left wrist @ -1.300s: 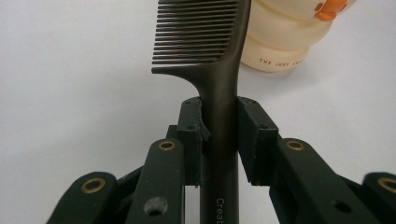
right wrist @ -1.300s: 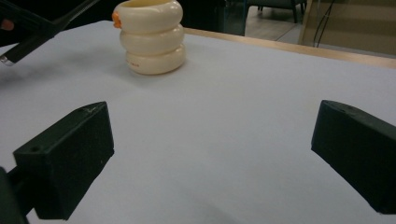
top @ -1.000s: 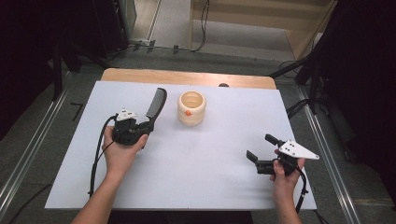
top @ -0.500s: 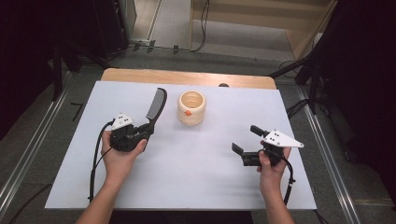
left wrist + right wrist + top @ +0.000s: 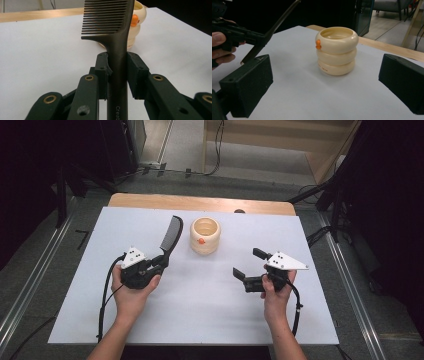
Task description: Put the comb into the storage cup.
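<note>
We had the comb [image 5: 117,45] clamped by its handle in the left gripper [image 5: 161,261] — the left gripper view showed both black pads pressed flat against the dark shaft, teeth end rising clear above them. In the high view the comb slanted up and away from those jaws, its toothed end just beside the cream cup [image 5: 205,235] but not touching it.

The right gripper [image 5: 248,264] stood with its jaws wide apart and nothing between them. Along its own view the cup [image 5: 337,50] sat squarely in the gap ahead of the two pads, well short of either, with its small orange knob turned toward the left-hand pad. The left gripper and its comb showed off to that same side.

We judged the step in hand to be the approach: the comb was already secured, and the free gripper was lining up on the cup, presumably to steady it so the comb could go in. The next move called for carrying the open jaws forward until the cup's ribbed wall lay between the pads, then closing gently — the cup looked light and could skid on the white sheet [image 5: 200,310] if one pad met it first. The comb's tip would then need lifting above the rim.
</note>
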